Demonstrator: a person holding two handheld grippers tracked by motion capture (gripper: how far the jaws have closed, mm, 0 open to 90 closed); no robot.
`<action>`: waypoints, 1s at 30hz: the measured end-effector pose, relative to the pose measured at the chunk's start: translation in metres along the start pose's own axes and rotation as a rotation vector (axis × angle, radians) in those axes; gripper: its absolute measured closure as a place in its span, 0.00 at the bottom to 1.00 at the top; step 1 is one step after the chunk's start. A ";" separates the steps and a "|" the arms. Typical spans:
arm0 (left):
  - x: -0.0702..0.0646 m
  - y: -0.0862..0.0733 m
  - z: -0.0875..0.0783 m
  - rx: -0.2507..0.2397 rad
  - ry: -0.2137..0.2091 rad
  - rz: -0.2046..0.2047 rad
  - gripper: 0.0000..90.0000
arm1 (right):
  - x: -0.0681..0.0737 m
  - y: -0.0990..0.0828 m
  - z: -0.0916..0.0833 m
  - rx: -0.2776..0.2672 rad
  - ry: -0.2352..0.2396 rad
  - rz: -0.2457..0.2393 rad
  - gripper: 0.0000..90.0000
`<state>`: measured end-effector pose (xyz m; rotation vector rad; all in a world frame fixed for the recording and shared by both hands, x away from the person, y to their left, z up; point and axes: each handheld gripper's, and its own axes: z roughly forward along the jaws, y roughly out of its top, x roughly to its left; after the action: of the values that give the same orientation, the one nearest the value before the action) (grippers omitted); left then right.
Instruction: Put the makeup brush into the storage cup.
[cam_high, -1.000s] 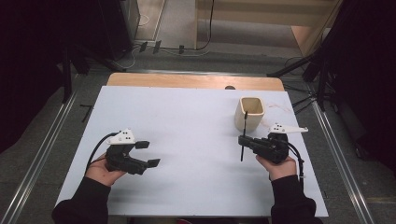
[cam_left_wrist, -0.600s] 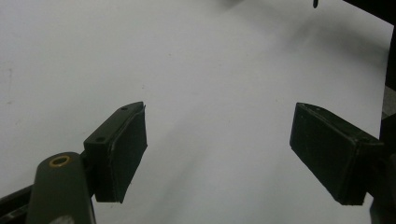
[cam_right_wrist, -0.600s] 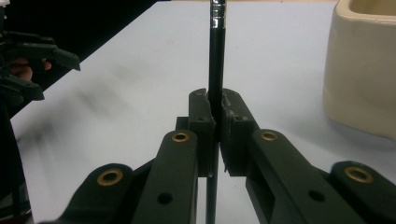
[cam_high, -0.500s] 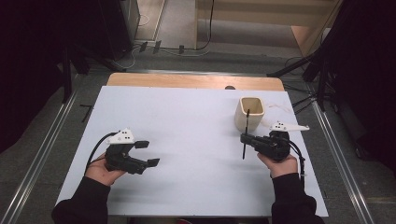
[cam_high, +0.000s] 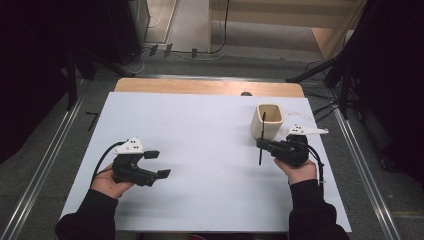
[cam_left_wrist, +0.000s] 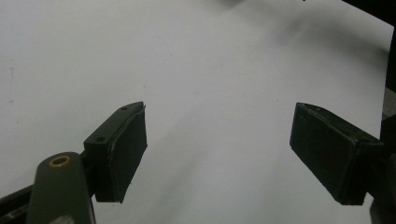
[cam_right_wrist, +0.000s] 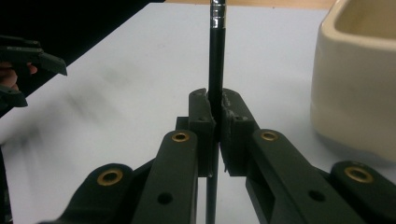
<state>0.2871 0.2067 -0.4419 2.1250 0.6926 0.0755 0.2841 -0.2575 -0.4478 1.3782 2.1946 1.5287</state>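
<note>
now | right gripper (cam_right_wrist: 215, 116) clamps black pencil (cam_right_wrist: 217, 60) | cream cup (cam_high: 269, 120) just beside | left gripper (cam_left_wrist: 219, 154) wide, empty

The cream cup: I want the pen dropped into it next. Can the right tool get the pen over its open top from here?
Probably yes. The right tool grips the pen right beside the cream cup, whose mouth is open and uncovered, and nothing stands between them.

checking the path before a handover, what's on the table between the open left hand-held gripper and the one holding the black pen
Nothing: in the high view the white table is bare between the left hand-held gripper and the right hand-held gripper clamping the black pen.
</note>
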 end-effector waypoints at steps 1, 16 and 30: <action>0.000 0.000 -0.001 0.002 0.001 0.000 0.21 | 0.000 0.000 0.000 0.000 0.000 0.000 0.95; 0.000 0.000 0.000 0.000 -0.008 -0.008 0.21 | -0.016 0.042 -0.005 -0.034 -0.032 -0.003 0.95; 0.001 -0.001 -0.001 0.001 -0.011 -0.009 0.21 | -0.030 0.074 -0.014 -0.067 -0.068 -0.009 0.95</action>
<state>0.2875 0.2082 -0.4424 2.1213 0.6959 0.0589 0.3370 -0.2839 -0.3929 1.3766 2.0877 1.5145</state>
